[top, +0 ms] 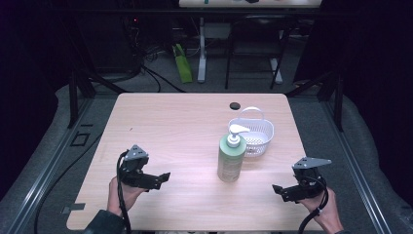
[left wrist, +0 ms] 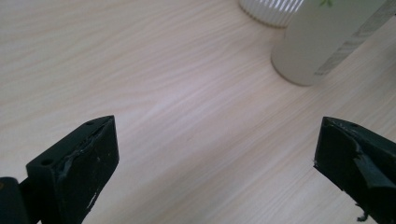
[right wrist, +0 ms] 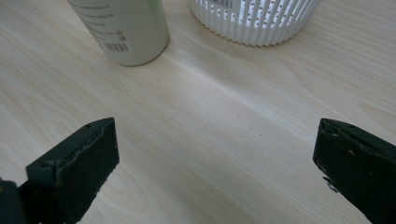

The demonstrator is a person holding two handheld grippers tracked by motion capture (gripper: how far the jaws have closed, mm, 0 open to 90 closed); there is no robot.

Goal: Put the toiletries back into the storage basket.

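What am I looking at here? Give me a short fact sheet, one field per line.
Surface: light wooden table
Main item: pale green pump bottle, standing upright near the table's middle
Beside it: white slotted basket with a handle, just behind the bottle
Left tongs: open, nothing between them, pointing toward the bottle
Right tongs: open, nothing between them, pointing toward the bottle
Contact: neither tongs touches the bottle or basket
Also on table: small dark disc near the far edge

Left black two-jaw gripper (top: 165, 176) held low in left hand (top: 122, 194), jaws wide apart, right black two-jaw gripper (top: 275, 188) in right hand (top: 325, 210), jaws likewise spread, both pointing inward
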